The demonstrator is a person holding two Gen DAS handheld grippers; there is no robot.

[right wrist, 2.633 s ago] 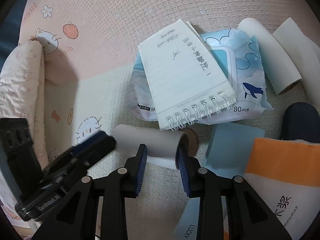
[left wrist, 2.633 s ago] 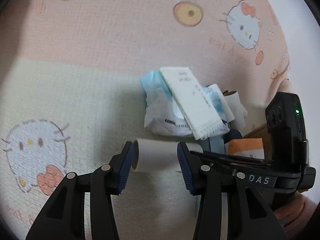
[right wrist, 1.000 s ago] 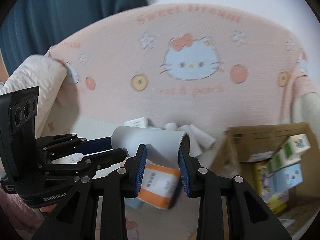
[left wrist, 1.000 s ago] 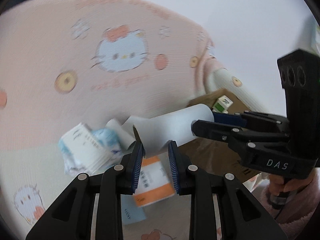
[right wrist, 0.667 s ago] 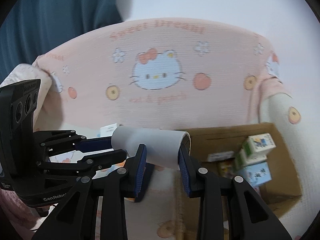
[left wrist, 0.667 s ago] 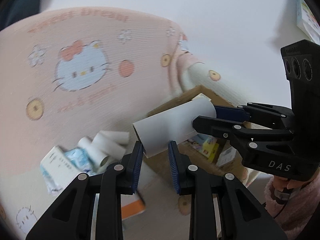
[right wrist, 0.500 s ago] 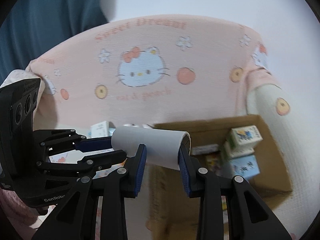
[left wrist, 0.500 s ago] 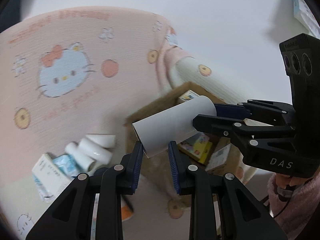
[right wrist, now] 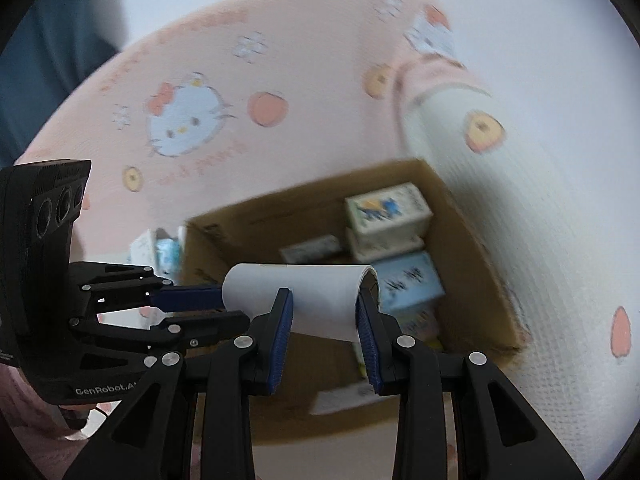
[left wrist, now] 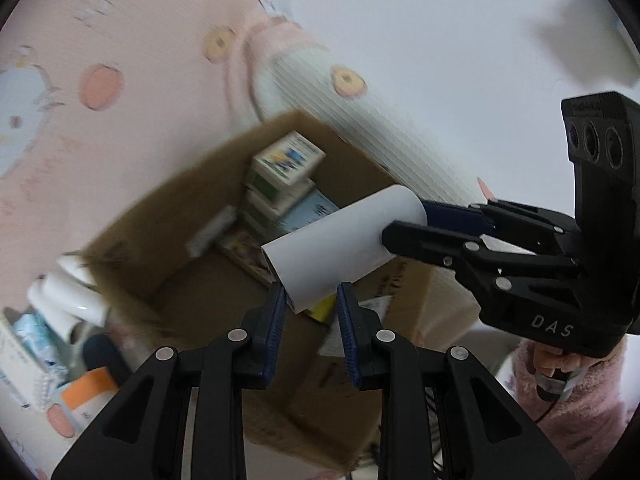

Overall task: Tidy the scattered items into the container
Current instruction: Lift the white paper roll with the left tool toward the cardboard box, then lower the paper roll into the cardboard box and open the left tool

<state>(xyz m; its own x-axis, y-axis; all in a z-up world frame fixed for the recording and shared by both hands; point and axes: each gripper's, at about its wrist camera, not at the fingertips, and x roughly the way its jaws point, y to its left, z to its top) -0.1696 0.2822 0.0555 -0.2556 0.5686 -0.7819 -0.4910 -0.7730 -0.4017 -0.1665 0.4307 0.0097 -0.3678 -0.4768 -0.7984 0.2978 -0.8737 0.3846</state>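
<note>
paper roll (left wrist: 340,246) pinched at each end by left tongs (left wrist: 311,300) and right tongs (right wrist: 324,312), above cardboard box (right wrist: 472,248)

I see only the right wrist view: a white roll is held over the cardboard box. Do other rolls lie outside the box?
Observer: Yes. The left wrist view shows spare white rolls lying against the outer wall of the cardboard box.
Operator: Is anything else out there?
Observer: An orange-and-white packet lies outside the box too, nearer the camera.
Operator: How does the left gripper hold the roll?
Observer: The left gripper has its pads pressed on the near end of the held roll.
</note>
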